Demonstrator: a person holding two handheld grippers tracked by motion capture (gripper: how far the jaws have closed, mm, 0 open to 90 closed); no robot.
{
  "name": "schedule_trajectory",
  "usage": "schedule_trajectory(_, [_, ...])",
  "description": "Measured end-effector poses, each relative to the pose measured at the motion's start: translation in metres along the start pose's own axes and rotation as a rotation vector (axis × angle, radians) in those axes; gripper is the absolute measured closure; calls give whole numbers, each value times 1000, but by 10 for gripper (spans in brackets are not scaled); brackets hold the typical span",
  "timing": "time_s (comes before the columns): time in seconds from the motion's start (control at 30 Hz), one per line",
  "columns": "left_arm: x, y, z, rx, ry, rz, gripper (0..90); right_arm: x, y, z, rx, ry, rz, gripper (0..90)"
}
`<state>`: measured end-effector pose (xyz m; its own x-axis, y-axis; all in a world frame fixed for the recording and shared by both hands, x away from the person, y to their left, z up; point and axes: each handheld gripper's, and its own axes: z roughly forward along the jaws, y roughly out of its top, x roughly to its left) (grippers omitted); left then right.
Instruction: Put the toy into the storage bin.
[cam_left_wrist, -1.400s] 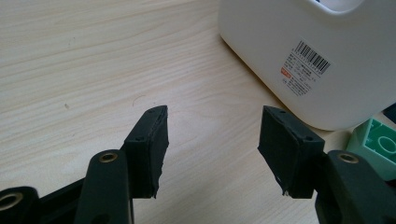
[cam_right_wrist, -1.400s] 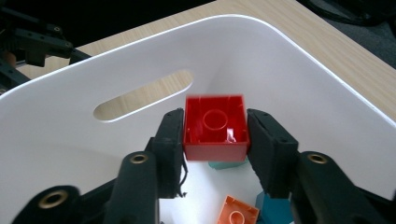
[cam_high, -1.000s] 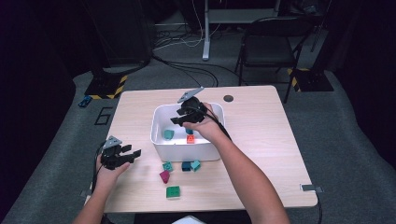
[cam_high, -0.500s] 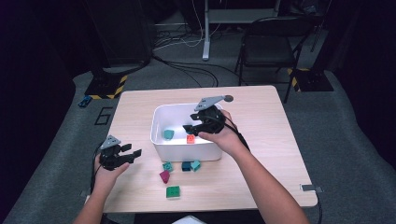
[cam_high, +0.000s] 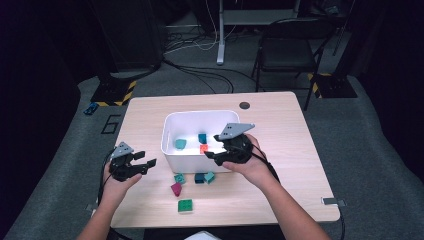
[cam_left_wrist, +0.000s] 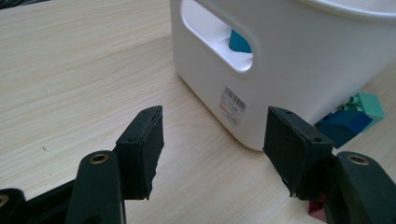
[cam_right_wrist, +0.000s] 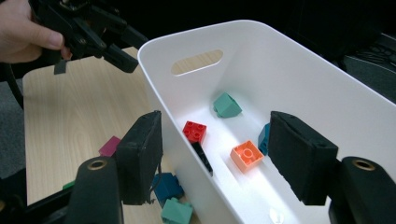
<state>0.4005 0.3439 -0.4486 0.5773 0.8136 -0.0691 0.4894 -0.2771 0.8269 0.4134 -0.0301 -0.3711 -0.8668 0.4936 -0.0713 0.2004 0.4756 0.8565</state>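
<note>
A white bin (cam_high: 169, 125) stands mid-table. It holds a teal brick (cam_high: 180, 144), a blue brick (cam_high: 202, 138), an orange brick (cam_right_wrist: 247, 155) and a red brick (cam_right_wrist: 194, 131). My right gripper (cam_high: 215, 146) hovers open over the bin's near right rim, nothing between its jaws (cam_right_wrist: 215, 140). My left gripper (cam_high: 145, 159) is open and empty, low over the table left of the bin, pointing at its handle wall (cam_left_wrist: 289, 60). Loose on the table in front of the bin lie a teal brick (cam_high: 179, 178), a dark blue brick (cam_high: 199, 177) and a magenta brick (cam_high: 176, 189).
A green brick (cam_high: 185, 205) lies near the table's front edge, and another teal brick (cam_high: 209, 176) sits beside the dark blue one. A round dark hole (cam_high: 244, 105) marks the table behind the bin. A folding chair (cam_high: 282, 50) stands beyond the table.
My right gripper has drawn back from the bin's far side toward its near right rim. The left gripper has stayed where it was.
</note>
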Motion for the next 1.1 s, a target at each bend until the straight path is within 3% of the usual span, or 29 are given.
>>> schedule_trajectory(0.37, [-22, 0, -14, 5, -60, 74, 376, 15, -31, -10, -16, -17, 55, 342])
schedule_trajectory(0.63, [-46, -4, -11, 7, -128, 110, 403, 20, -59, -16, 7, -36, 102, 348])
schedule_trajectory(0.77, [-59, -3, -10, 15, -167, 154, 423, 22, -71, -18, -7, -42, 118, 358])
schedule_trajectory(1.1, [-83, -11, 0, 37, -270, 210, 475, 25, -91, -15, 5, 2, 128, 412])
